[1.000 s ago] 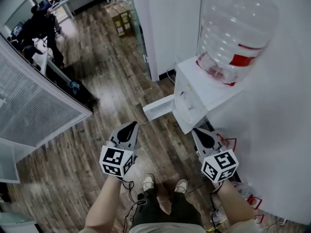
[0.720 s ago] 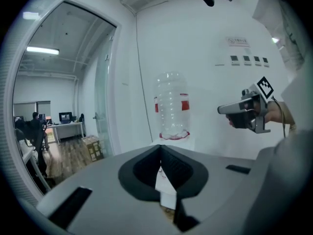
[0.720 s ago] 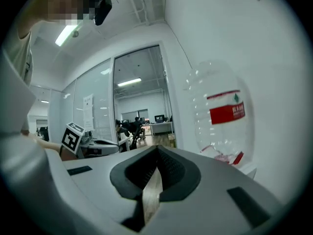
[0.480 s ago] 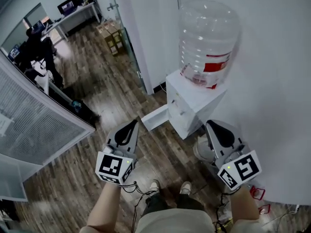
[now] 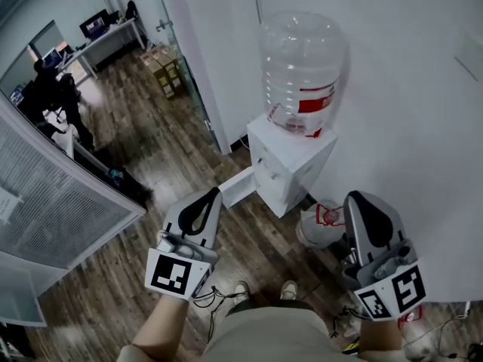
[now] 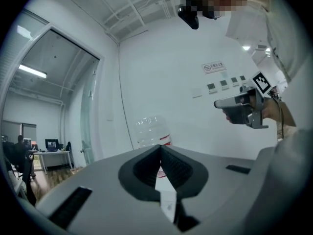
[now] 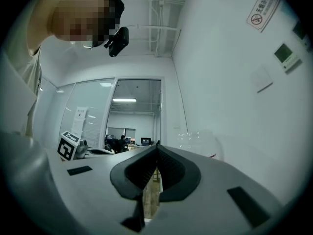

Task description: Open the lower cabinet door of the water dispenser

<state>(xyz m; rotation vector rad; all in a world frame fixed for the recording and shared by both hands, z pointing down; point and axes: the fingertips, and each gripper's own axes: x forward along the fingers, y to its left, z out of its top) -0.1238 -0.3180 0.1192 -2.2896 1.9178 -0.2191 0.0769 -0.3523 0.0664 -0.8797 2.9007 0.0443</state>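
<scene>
The white water dispenser (image 5: 290, 161) stands against the wall with a clear bottle (image 5: 302, 66) on top. Its lower cabinet door (image 5: 238, 186) is swung open to the left. My left gripper (image 5: 213, 194) is held up in front of the door, clear of it, with its jaws shut and empty. My right gripper (image 5: 355, 199) is raised to the right of the dispenser, also shut and empty. In the left gripper view the shut jaws (image 6: 160, 149) point at the bottle (image 6: 149, 131), with the right gripper (image 6: 242, 109) at the right. The right gripper view shows its shut jaws (image 7: 157, 145) and the bottle (image 7: 198, 143).
A white container (image 5: 321, 225) sits on the floor right of the dispenser. Cables (image 5: 219, 300) lie by my feet. Cardboard boxes (image 5: 162, 70) stand beyond a glass partition. A person sits at desks (image 5: 45, 89) far left. A white louvred panel (image 5: 53, 202) runs along the left.
Both grippers have risen and drawn back from the dispenser, which now looks smaller and farther away. The cabinet door has stayed open. Both jaws have stayed shut.
</scene>
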